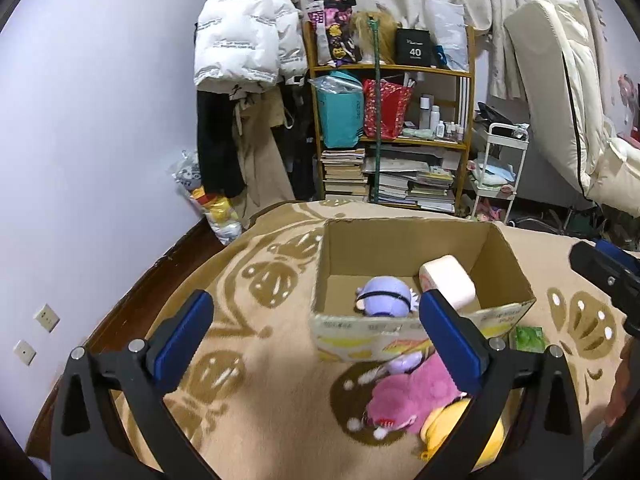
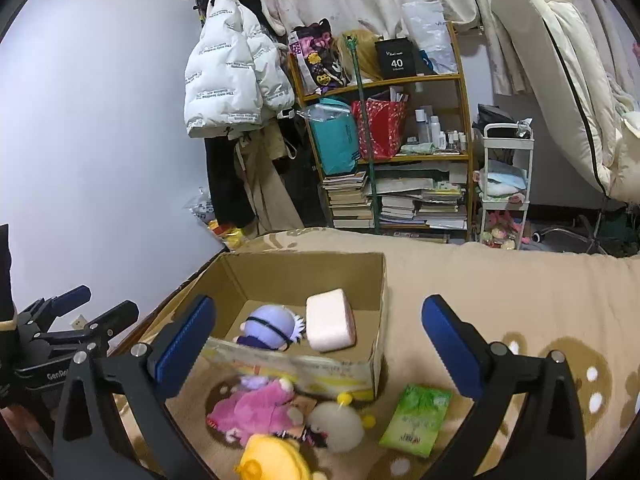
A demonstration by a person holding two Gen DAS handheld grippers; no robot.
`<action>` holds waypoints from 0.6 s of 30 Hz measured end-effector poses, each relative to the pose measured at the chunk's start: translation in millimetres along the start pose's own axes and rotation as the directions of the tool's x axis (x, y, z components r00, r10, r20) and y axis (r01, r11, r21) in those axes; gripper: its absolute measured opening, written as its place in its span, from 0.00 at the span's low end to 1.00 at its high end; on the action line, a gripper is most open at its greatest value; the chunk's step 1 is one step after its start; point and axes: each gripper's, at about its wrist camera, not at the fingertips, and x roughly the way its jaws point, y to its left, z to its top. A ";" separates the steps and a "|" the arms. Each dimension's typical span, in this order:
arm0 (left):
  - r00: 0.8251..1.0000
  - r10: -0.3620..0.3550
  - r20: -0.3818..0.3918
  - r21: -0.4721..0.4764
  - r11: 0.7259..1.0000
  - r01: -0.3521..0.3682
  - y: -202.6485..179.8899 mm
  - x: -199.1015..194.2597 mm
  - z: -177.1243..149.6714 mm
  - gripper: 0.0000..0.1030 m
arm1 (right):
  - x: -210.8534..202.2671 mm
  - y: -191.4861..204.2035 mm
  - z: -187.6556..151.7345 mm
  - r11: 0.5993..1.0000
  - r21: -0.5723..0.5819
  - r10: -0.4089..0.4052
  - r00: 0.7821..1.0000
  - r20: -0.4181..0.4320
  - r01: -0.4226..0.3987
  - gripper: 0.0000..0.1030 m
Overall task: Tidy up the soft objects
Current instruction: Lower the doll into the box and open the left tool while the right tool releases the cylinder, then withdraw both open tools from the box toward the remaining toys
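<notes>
The left gripper is hanging with its blue-padded fingers spread wide and gripping nothing; the right gripper is doing the same, its fingers fully apart and empty, both hovering over the patterned blanket of the bed, just near of the cardboard box; in the right wrist view the left gripper is showing at the far left edge, likewise parted. Inside the box two soft things are already lying: a purple-haired plush doll toward the left and a pale pink block, soft by the look of it, leaning just right of it, the two touching or nearly so. Outside, hard against the near wall of the box, a cluster is waiting on the blanket: a pink plush, a white round plush just right of it, and a yellow plush nearest of all, partly cut off by the frame; a green packet is lying flat further right, apart from the plushes. Judging from this, the task is partly along; two items are in, at least three plushes are remaining, and whether the green packet counts as soft I cannot tell. Far beyond the bed, a cluttered shelf and a white puffer jacket are standing against the wall.
</notes>
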 end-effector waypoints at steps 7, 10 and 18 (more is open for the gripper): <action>0.999 -0.006 -0.051 -0.011 1.000 0.005 8.1 -16.5 -16.4 0.99 | -22.7 -4.2 -11.9 1.000 0.021 0.021 0.999 -0.031 -0.020 1.00; 0.997 -0.010 -0.070 0.006 1.000 0.010 6.5 -19.4 -24.5 0.99 | -31.3 -6.6 -18.1 0.999 0.032 0.009 0.999 -0.035 -0.008 1.00; 0.993 -0.053 -0.110 0.039 0.998 0.057 -8.0 -18.4 -36.7 0.99 | -25.9 -0.1 -26.2 1.000 -0.024 0.003 0.998 -0.063 -0.004 1.00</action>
